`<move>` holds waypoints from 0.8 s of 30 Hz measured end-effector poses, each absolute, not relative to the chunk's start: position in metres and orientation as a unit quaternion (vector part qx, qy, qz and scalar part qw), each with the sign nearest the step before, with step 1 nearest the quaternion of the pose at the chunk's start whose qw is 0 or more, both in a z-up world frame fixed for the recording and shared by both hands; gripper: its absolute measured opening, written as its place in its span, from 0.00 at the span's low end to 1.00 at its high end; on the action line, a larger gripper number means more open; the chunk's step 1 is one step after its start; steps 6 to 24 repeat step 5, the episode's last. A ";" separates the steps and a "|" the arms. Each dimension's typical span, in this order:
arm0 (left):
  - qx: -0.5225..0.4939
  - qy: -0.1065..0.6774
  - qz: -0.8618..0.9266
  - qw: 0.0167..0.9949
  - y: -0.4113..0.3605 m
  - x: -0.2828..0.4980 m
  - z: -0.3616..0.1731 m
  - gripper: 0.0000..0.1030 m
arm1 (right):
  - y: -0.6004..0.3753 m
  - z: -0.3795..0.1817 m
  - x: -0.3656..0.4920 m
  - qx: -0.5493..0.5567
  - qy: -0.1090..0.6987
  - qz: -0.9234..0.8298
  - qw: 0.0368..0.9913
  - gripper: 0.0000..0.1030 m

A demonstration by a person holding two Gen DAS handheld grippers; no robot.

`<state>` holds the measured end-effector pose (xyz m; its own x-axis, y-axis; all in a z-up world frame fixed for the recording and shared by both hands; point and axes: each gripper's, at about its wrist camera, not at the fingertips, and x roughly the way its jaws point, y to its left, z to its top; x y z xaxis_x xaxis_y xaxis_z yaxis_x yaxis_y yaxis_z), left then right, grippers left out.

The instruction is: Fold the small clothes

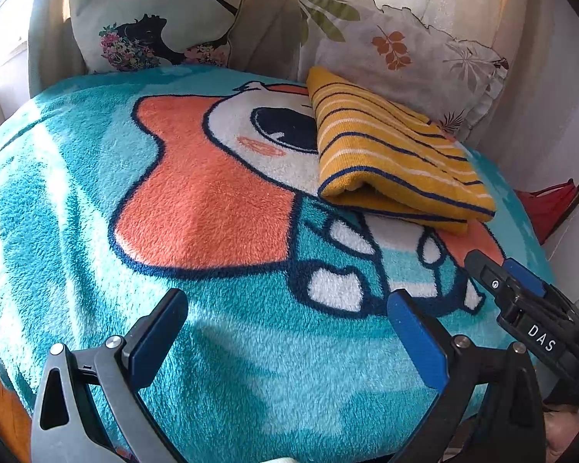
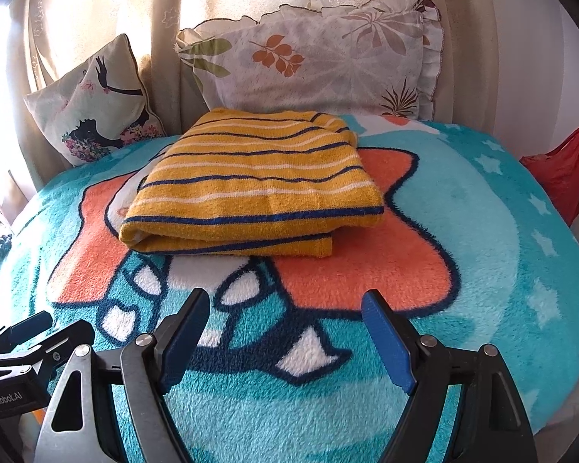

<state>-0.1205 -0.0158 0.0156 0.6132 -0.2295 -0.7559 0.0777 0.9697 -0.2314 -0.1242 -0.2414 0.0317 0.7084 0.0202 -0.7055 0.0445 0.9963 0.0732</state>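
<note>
Plainly the bed [image 2: 501,231], under its cartoon fleece blanket [image 2: 251,405], carries the striped yellow garment [image 2: 251,189], already folded, near the head edge by the leaf-print pillow [image 2: 308,65]. I judge a final squaring-up suits: approach the near folded edge low. Left tongs [image 1: 287,332] and right tongs [image 2: 285,332] stand released, empty. Inner layers stay hidden.

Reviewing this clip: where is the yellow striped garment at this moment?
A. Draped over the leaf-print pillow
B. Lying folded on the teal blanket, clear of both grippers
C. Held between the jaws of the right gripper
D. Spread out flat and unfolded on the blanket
B: the yellow striped garment lies folded in layers on the teal blanket, while the left gripper and right gripper stand open and empty short of it.
</note>
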 end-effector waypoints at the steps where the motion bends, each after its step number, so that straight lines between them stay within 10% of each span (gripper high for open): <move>1: -0.088 0.427 -0.086 0.896 -0.016 -0.123 0.018 1.00 | -0.240 0.032 -0.125 0.041 0.381 -0.004 0.924 0.83; 24: -0.077 0.416 -0.090 0.901 -0.018 -0.131 0.025 1.00 | -0.235 0.031 -0.128 0.039 0.383 0.007 0.923 0.83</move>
